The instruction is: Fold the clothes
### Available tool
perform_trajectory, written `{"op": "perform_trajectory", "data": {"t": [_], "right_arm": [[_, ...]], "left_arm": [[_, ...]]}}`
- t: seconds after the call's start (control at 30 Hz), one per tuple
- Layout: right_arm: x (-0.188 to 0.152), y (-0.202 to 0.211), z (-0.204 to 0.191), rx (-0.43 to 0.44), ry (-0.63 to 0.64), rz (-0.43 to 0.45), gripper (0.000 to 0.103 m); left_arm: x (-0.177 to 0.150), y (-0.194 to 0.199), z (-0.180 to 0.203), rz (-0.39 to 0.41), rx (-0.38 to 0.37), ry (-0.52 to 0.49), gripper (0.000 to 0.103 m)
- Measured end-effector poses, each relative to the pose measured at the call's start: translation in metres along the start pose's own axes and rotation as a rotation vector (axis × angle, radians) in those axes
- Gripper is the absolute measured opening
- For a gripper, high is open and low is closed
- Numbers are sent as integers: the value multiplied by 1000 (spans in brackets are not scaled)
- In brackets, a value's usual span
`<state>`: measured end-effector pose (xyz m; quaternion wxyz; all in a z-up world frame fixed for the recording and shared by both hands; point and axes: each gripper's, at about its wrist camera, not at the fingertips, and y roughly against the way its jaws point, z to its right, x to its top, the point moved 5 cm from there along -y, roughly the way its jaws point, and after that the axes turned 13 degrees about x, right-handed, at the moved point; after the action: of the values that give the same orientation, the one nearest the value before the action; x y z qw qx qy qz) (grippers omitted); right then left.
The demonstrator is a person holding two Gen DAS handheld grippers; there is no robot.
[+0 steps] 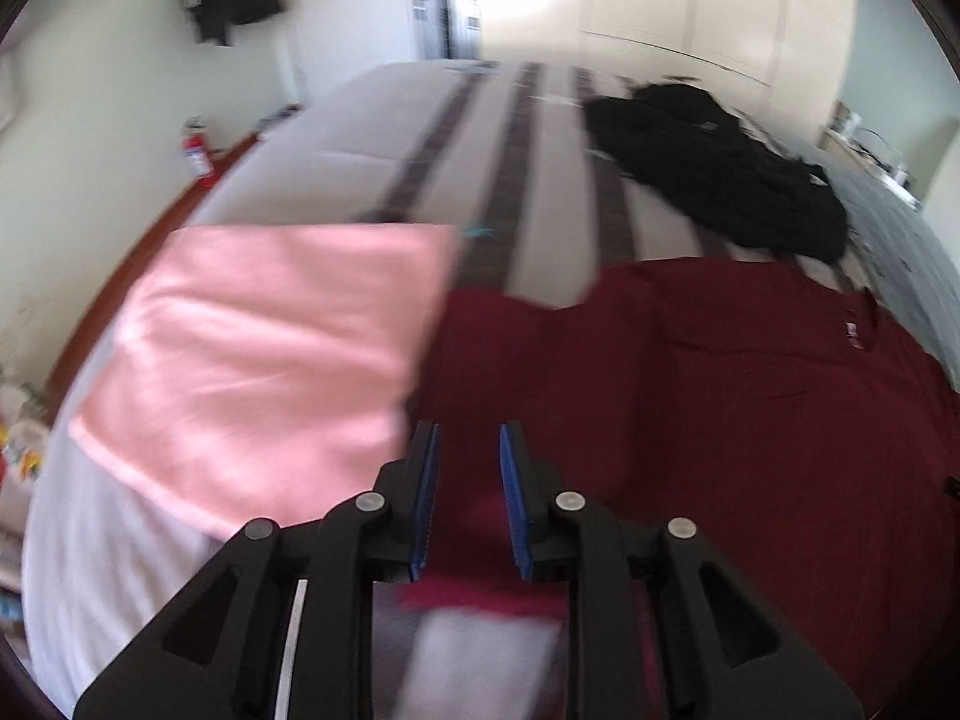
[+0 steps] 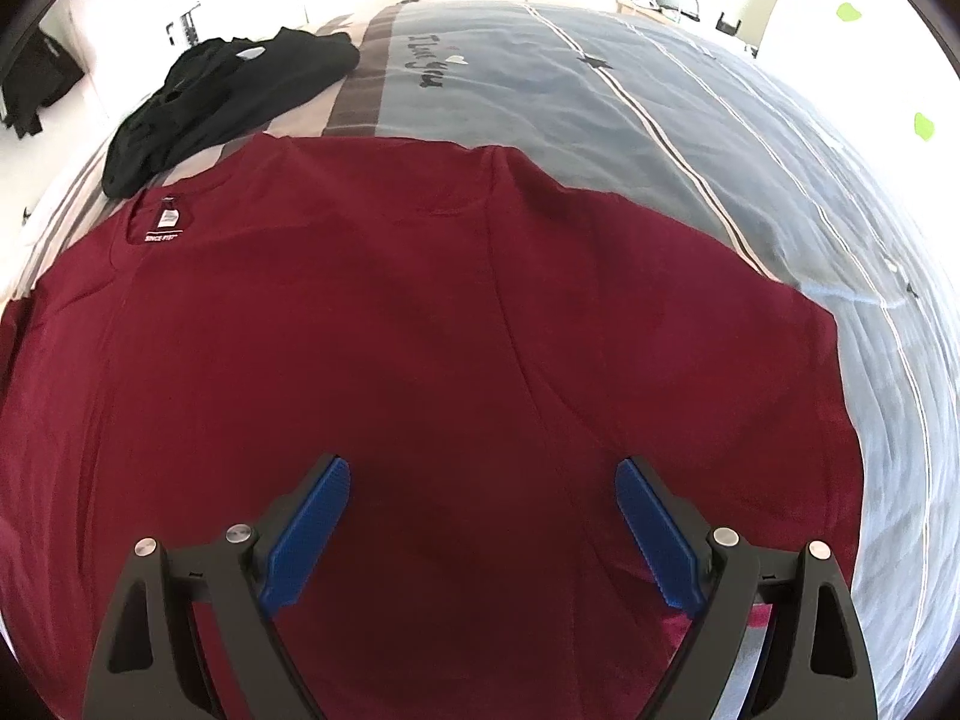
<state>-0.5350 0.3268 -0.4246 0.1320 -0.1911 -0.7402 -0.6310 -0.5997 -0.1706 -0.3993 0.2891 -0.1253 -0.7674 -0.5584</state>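
Note:
A maroon T-shirt (image 2: 420, 300) lies spread flat on the bed, its neck label (image 2: 168, 219) at the far left. In the left wrist view the same shirt (image 1: 720, 420) fills the right half, its near hem showing under the gripper. My left gripper (image 1: 470, 429) hovers over that hem with a narrow gap between its blue pads (image 1: 427, 480); the blurred picture shows no cloth pinched there. My right gripper (image 2: 483, 463) stands wide open above the shirt's lower part, holding nothing. A folded pink garment (image 1: 270, 348) lies to the left of the shirt.
A crumpled black garment (image 1: 720, 168) (image 2: 228, 96) lies farther back on the bed. The striped bedcover (image 1: 540, 138) meets a grey-blue duvet (image 2: 600, 120) on the right. A red can (image 1: 195, 150) stands by the bed's wooden edge (image 1: 180, 204). White wardrobe doors (image 1: 690, 0) stand behind.

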Motion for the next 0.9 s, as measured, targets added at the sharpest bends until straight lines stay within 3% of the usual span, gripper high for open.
{"op": "perform_trajectory", "data": {"t": [0.17,0.33,0.47,0.6,0.73,0.8,0.9], "right_arm": [[6,-5,-1,-1,-4,5,88],[9,-8,3,2,-11,8,88],[8,-11,7,11,-22,13,88],[7,-12,11,6,-24,21,88],[6,-11,15,5,-32,24,88],[6,-10,16,2,-34,24,88],[3,-2,17,-1,-45,22,88]], "left_arm": [[27,-34,47,-58,-82,-40,21],[39,-48,86,-65,-150,-90,21],[36,-72,97,-99,-63,-169,22],[39,-79,65,-79,119,-108,22],[37,-78,35,-83,212,-58,22],[36,-64,28,-58,198,-37,22],[26,-29,22,-35,83,21,25]]}}
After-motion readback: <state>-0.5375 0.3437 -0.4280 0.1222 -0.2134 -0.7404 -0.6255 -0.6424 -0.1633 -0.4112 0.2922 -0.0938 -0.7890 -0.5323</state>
